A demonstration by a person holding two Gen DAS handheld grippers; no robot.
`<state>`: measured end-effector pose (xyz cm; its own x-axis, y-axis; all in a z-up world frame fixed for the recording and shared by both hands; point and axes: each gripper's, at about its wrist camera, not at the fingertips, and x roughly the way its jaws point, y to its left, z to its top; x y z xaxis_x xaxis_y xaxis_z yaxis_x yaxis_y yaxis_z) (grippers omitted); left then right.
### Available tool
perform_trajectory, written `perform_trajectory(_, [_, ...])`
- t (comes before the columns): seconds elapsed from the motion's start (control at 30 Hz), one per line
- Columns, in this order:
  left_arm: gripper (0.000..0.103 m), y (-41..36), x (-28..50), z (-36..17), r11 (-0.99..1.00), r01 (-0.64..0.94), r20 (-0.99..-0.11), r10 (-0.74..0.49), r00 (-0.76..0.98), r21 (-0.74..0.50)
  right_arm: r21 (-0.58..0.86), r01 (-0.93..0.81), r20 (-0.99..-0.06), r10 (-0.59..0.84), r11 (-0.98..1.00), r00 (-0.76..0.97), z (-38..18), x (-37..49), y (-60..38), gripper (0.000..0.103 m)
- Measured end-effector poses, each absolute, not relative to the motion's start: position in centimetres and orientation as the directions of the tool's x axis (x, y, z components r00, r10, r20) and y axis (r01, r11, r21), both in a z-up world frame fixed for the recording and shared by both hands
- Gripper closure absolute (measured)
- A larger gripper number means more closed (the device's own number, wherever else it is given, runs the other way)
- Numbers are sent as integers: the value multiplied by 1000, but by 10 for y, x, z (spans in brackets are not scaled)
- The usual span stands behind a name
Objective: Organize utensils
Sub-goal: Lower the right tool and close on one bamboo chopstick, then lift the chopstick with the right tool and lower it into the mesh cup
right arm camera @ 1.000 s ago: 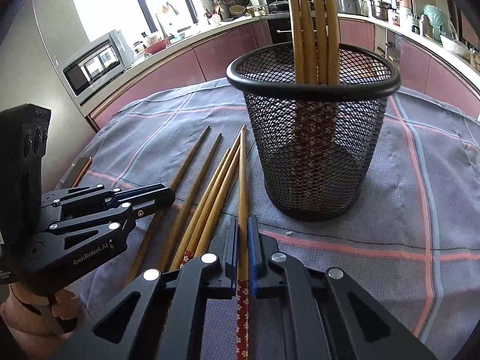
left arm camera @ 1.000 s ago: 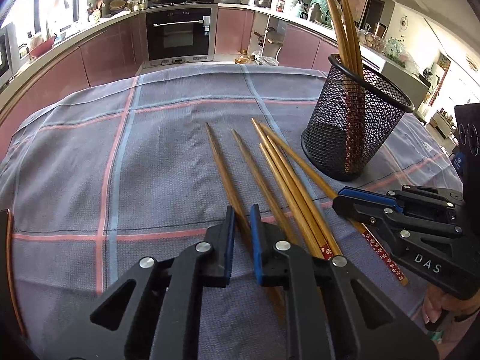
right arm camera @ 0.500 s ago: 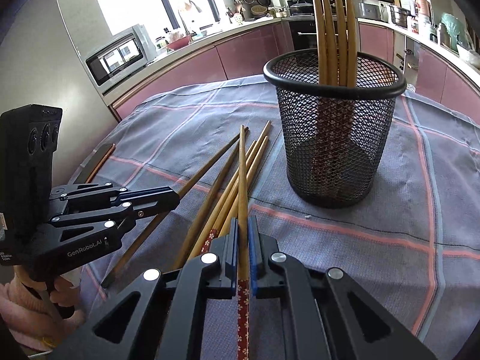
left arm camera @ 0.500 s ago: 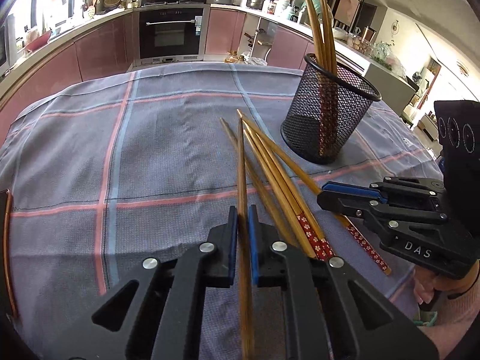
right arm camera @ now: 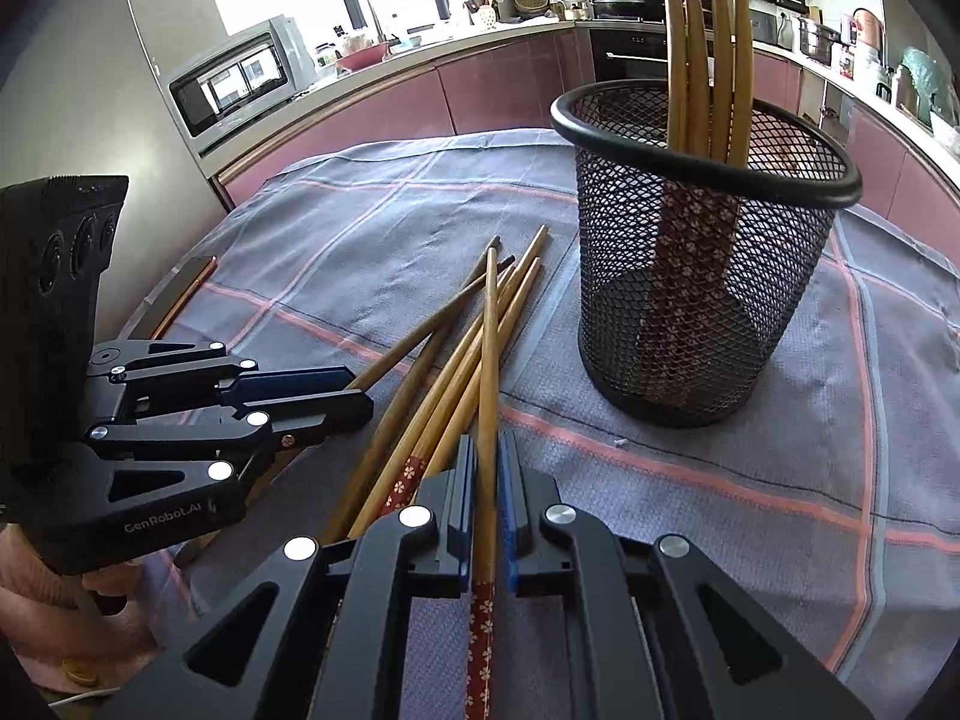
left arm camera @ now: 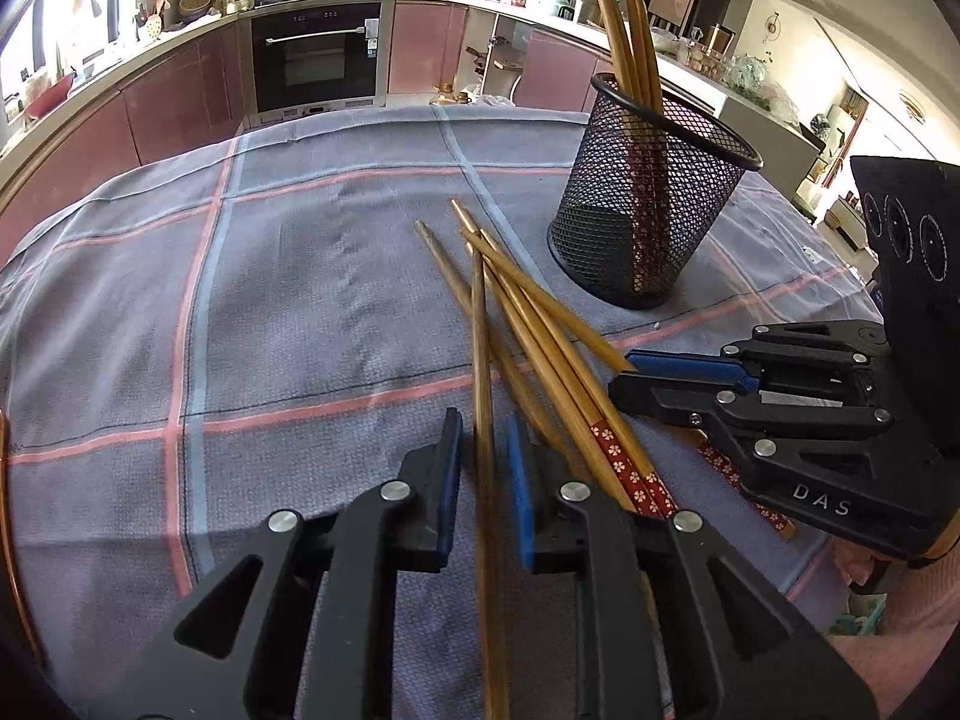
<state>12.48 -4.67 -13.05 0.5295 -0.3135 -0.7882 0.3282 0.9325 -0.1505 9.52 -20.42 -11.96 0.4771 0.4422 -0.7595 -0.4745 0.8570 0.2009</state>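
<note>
Chopsticks (left arm camera: pixel 543 324); "DAS", "GenRobot.AI" labels

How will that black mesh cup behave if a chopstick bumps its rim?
The black mesh cup looks light, so it would probably slide on the cloth. Tall chopsticks leaning inside may make it top-heavy and apt to tip.

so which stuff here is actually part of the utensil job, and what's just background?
In the job:
- loose chopsticks on the cloth
- mesh holder, four chopsticks already in it
- left claw, a chopstick between its jaws with gaps either side
- right claw, shut on a chopstick

Just around:
- checked tablecloth
- oven, microwave, pots on the counter
</note>
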Motion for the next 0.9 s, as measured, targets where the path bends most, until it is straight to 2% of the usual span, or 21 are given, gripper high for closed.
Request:
perform_trajectory(0.07, [88, -49, 127, -130, 934, 328, -790, -306, 531, -142, 207, -473, -756, 447, 856, 478, -119, 96, -204, 97])
perform_trajectory(0.13, [96, -49, 128, -129, 935, 320, -789, -308, 532, -150, 215, -473, -750, 454, 855, 481, -118, 95, -206, 97])
perform_trajectory(0.43, [96, -42, 121, -112, 924, 332, -758, -353, 549, -190, 235, -486, -691, 496, 842, 525, -96, 82, -222, 97])
perform_trajectory(0.9, [96, -30, 99, -47, 852, 425, -627, -516, 584, -306, 282, -479, -574, 546, 831, 610, -54, 68, -254, 97])
